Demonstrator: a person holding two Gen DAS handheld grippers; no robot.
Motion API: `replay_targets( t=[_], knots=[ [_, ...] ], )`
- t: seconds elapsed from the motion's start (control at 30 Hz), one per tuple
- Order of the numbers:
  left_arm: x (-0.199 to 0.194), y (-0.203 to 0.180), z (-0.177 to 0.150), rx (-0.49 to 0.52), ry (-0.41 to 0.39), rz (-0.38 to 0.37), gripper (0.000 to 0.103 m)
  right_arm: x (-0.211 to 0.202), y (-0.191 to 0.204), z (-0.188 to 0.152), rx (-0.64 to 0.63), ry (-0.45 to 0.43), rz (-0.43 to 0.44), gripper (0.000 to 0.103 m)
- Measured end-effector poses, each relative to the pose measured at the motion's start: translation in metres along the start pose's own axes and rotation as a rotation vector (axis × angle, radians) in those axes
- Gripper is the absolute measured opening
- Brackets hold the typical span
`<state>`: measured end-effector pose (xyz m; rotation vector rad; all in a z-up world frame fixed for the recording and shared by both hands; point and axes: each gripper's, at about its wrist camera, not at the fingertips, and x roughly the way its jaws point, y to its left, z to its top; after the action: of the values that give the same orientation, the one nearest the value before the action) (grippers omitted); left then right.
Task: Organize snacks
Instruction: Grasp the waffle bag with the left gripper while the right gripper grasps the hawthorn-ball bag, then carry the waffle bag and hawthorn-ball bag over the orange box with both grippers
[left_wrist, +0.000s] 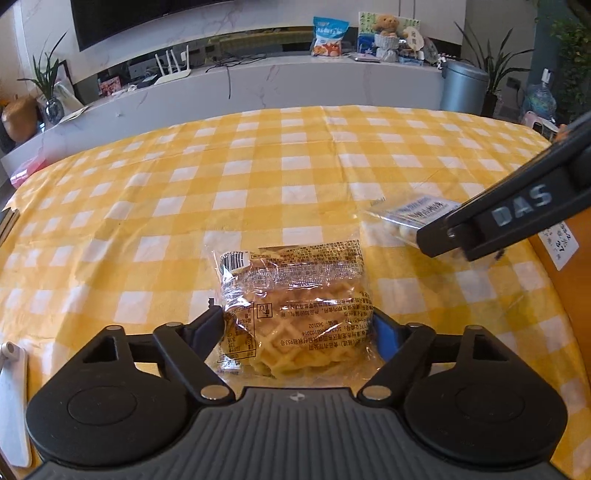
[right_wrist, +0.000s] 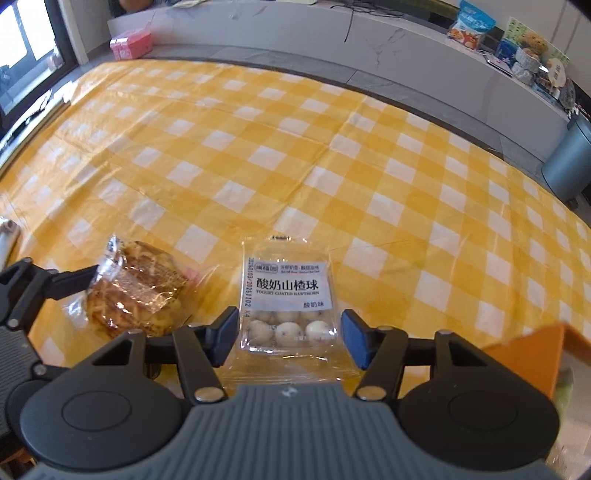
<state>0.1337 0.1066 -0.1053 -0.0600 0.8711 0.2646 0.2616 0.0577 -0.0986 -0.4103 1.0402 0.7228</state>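
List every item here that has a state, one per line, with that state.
Left gripper: open, fingers on both sides of the waffle pack, touching its wrapper.
Right gripper: open, fingers astride the hawthorn ball pack, gaps on both sides.
Waffle pack: sealed, lying flat on the tablecloth.
Hawthorn ball pack: sealed, flat, label up.
Cardboard box: open flap showing; contents hidden.
Bin: lid closed.
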Motion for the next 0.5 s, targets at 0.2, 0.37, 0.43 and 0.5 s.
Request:
replay_targets(
  t=[0.2, 0.37, 0.43, 0.5],
  knots=[
    [-0.021, 0.007, -0.004, -0.059, -0.022, -0.041, 0.086, -0.027, -0.001, -0.022, 0.137, -0.047, 0.048, 0.059],
    [-0.048, 0.008, -0.006, -0.082, -0.046, -0.079, 0.085, -0.058, 0.001, -0.049, 0.235, -0.103, 0.078, 0.059],
    [-0.060, 0.007, -0.006, -0.096, -0.055, -0.105, 0.084, -0.070, -0.001, -0.059, 0.275, -0.125, 0.097, 0.059],
    [-0.073, 0.004, -0.005, -0.102, -0.070, -0.123, 0.084, -0.084, -0.004, -0.069, 0.316, -0.152, 0.113, 0.059]
  ],
)
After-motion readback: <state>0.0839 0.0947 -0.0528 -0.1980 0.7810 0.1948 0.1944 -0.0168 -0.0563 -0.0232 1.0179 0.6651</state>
